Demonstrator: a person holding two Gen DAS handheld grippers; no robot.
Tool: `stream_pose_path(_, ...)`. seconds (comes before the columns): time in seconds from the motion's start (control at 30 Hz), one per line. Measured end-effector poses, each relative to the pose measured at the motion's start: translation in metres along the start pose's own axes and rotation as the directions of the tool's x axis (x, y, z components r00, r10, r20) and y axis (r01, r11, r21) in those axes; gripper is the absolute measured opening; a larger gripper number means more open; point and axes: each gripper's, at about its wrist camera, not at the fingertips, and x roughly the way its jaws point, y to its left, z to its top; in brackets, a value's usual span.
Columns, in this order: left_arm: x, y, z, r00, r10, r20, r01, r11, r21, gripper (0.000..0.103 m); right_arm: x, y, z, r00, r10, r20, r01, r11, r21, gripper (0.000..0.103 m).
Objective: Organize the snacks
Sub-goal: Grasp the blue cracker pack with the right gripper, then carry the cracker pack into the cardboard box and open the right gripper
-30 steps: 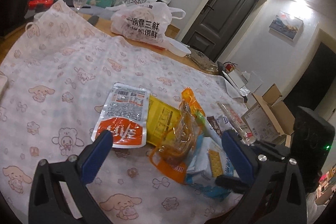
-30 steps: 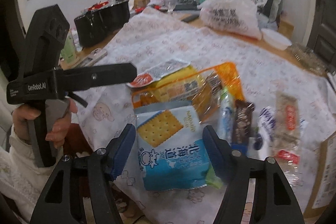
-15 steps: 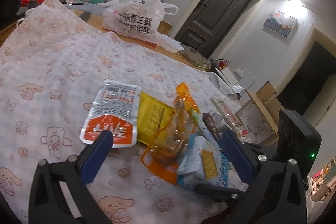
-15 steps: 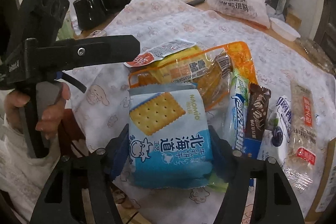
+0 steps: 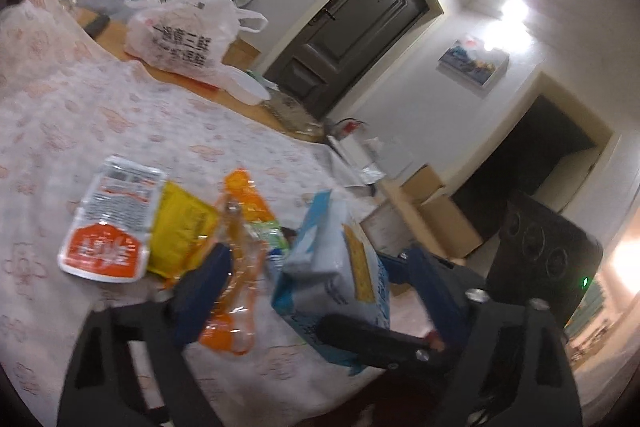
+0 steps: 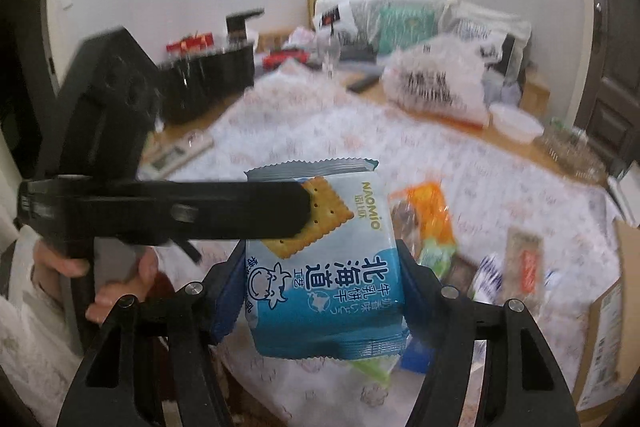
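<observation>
Cracker packet [image 6: 324,267]: blue and white, one, pinched at its two side edges between the fingers of the right gripper [image 6: 322,291], upright, raised off the tablecloth [image 6: 320,131]
Right gripper: closed on the cracker packet
Left gripper [image 5: 316,291]: jaws apart, nothing between the pads; one finger crosses in front of the packet's upper left corner in the right wrist view
Hand [image 6: 116,283]: one visible, wrapped round the left gripper's handle, left of the packet
Snacks left on the cloth: red and white pouch [image 5: 110,223], yellow packet [image 5: 182,231] and clear orange-edged bag [image 5: 236,251], side by side left of the cracker packet; more wrapped bars to the packet's right, blurred, count unclear
Plastic bag [image 6: 436,87]: white, printed, one, beyond the packet at the far edge of the cloth; contents not visible
White bowl [image 6: 516,125]: one, just right of the plastic bag, inside not visible
Cardboard box [image 5: 436,215]: beyond the packet off the table edge, contents unclear
</observation>
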Motion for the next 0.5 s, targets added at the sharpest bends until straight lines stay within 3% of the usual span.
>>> stream_pose_path(0.13, 0.001, -0.021, 0.006, 1.0, -0.022, -0.007, 0.023, 1.0, 0.018, 0.064, -0.018, -0.003, 0.008, 0.996, -0.008, 0.092, 0.006, 1.0, 0.021, 0.063)
stream_pose_path(0.2, 0.001, -0.036, 0.008, 1.0, -0.011, -0.012, 0.012, 0.999, 0.049, 0.047, -0.027, -0.006, 0.01, 0.992, -0.009, 0.122, 0.005, 0.999, 0.034, 0.063)
stream_pose_path(0.37, 0.006, -0.078, 0.014, 1.0, 0.02, -0.011, -0.019, 0.991, 0.134, 0.045, -0.056, -0.02, 0.009, 0.983, -0.013, 0.181, 0.003, 0.998, 0.055, 0.062)
stream_pose_path(0.5, 0.022, -0.131, 0.024, 0.998, 0.067, -0.018, -0.06, 0.964, 0.258, 0.044, -0.091, -0.039, 0.008, 0.974, -0.032, 0.224, 0.021, 0.998, 0.054, 0.062)
